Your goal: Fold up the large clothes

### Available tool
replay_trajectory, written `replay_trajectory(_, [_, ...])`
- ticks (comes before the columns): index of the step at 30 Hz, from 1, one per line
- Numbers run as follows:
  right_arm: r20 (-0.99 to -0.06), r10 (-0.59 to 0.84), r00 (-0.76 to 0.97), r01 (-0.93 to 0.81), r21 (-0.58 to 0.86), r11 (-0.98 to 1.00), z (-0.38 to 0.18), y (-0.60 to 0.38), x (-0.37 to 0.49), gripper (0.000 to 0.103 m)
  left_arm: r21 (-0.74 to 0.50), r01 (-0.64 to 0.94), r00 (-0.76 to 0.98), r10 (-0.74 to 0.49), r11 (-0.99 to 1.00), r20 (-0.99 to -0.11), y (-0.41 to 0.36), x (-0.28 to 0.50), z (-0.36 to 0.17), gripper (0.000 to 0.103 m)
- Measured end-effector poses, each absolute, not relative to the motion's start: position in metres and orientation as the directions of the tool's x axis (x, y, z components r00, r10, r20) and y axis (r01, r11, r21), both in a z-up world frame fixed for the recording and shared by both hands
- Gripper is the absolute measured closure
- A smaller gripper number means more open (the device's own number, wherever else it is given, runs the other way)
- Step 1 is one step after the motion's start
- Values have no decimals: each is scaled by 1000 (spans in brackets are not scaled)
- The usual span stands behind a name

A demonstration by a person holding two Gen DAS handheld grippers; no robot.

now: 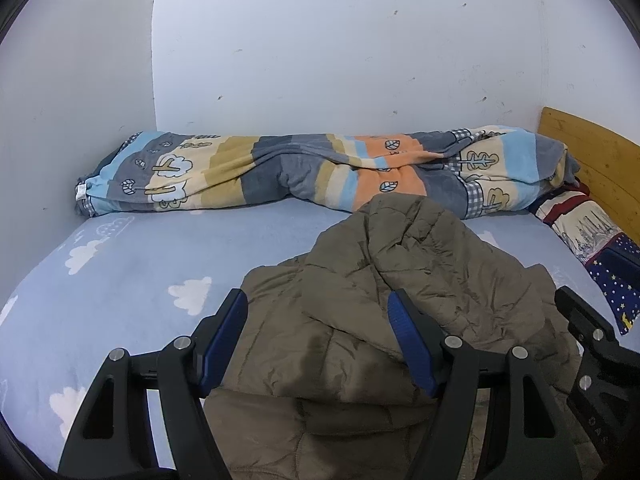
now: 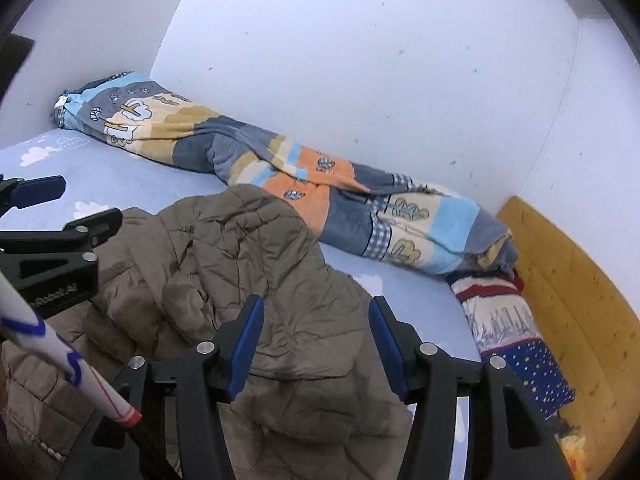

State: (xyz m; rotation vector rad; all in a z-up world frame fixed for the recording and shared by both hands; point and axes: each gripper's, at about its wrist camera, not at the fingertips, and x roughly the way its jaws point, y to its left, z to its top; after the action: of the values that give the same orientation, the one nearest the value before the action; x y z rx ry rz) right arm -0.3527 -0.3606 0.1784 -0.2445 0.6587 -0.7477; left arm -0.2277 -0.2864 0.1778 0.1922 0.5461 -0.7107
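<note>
White walls (image 1: 360,40), cloud-print bedsheet (image 1: 140,264), rumpled jacket (image 1: 380,300), perhaps olive.

Bare sheet (image 1: 132,276) left of jacket (image 1: 384,280) is free; rolled quilt (image 1: 280,172) blocks wall side.

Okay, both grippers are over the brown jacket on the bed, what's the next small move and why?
Probably lower the right gripper onto the rumpled right edge of the jacket and pinch it. Its jaws are opening with nothing pressed between them, the left gripper hangs open over the near edge, and the jacket lies bunched, not flat, on the bed sheet, so it seems to need spreading before another fold.
</note>
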Motion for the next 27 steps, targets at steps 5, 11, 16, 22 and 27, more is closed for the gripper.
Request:
replay_trajectory(5, [-429,-709,559,537,-464,704,182,-347,-352,44,-24,660,626,-567,751,-536,-283,-226,179,32])
replay_trajectory(11, [-418,-714,561,534,-476,699,182,-344,-351,43,-22,657,629,-564,754,-535,-284,-226,178,32])
replay_trajectory(16, [-421,-716,557,537,-475,698,180,-346,-352,42,-22,661,621,-564,750,-544,-283,-226,177,32])
replay_trajectory(22, [-433,-718,545,540,-473,696,175,-351,-351,42,-6,667,616,-555,745,-559,-287,-227,172,32])
replay_trajectory(27, [-462,-715,525,542,-466,699,165,-363,-348,42,17,669,600,-526,743,-602,-295,-222,160,32])
